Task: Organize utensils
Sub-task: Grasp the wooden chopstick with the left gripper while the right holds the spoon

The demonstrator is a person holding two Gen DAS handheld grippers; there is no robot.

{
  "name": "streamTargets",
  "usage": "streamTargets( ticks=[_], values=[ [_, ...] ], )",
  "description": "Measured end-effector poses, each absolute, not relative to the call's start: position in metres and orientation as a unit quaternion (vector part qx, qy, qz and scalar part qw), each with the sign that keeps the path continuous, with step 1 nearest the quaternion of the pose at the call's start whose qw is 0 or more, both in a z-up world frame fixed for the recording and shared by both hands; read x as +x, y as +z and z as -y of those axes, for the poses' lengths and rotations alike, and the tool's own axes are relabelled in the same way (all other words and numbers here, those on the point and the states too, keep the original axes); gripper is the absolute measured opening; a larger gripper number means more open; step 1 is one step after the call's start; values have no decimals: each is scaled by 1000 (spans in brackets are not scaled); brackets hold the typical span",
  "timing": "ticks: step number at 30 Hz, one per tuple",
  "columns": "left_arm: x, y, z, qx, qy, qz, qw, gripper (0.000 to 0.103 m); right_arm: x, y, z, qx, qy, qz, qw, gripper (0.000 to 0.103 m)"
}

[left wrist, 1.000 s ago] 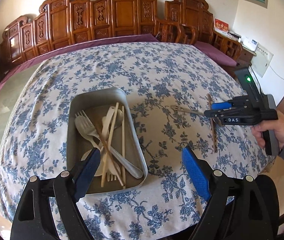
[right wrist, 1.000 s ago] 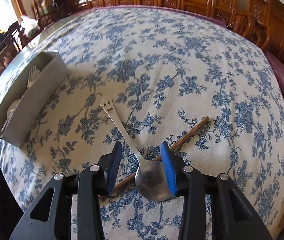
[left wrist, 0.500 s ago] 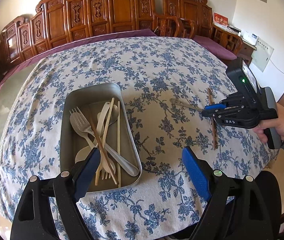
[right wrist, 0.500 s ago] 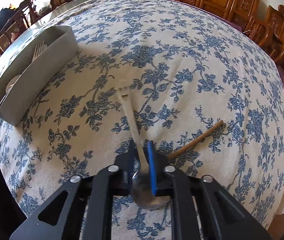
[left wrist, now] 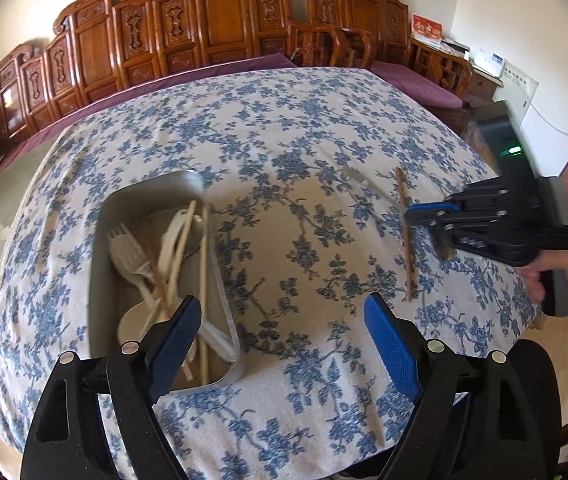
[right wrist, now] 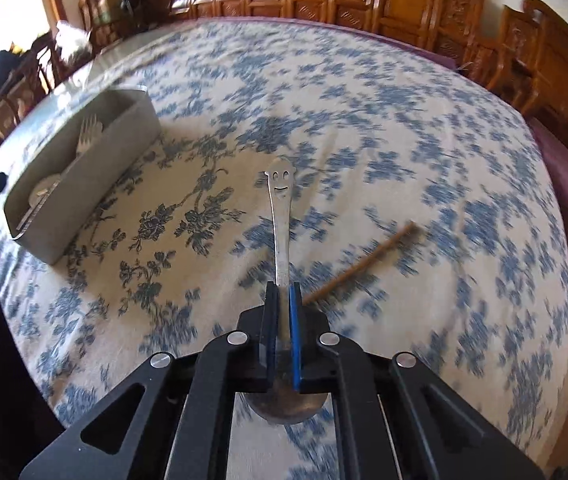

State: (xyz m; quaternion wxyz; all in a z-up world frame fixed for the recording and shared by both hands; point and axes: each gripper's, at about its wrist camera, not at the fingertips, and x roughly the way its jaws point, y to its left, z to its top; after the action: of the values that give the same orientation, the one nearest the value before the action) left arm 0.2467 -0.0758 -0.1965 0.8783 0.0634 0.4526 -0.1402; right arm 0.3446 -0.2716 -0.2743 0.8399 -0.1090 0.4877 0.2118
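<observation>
My right gripper [right wrist: 283, 292] is shut on a metal spoon [right wrist: 280, 216] with a smiley face on its handle end, held above the cloth with the handle pointing forward. In the left wrist view the right gripper [left wrist: 415, 214] hovers at the right, above a brown chopstick [left wrist: 405, 236] lying on the cloth; the chopstick also shows in the right wrist view [right wrist: 357, 268]. A grey metal tray [left wrist: 102, 248] holds white forks, a spoon and chopsticks; it also shows in the right wrist view [right wrist: 96, 184]. My left gripper [left wrist: 282, 334] is open and empty above the near table edge.
The round table [left wrist: 284, 128] has a blue floral cloth. Carved wooden chairs [left wrist: 220, 28] ring its far side. A purple cushion [left wrist: 415, 84] and a side cabinet stand at the right.
My right gripper closed on the spoon's neck and lifted it off the cloth. The spoon's handle swung to point straight ahead. The left gripper drew back slightly.
</observation>
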Motion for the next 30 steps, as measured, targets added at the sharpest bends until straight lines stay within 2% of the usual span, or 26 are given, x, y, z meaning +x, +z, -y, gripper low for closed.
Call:
streamTargets(
  ticks=[14,23,30],
  values=[
    [271,-221,146,94,-183,-463,862,79,304,-273,372,-31,130,-481,867,7],
    [290,-246,187,102,-212,-480,845,47,304,-289,392,-18,114,-492,863,7],
    [308,-265,218,105,-224,-493,834,32,305,-295,399,-6,109,-498,861,7]
  ],
)
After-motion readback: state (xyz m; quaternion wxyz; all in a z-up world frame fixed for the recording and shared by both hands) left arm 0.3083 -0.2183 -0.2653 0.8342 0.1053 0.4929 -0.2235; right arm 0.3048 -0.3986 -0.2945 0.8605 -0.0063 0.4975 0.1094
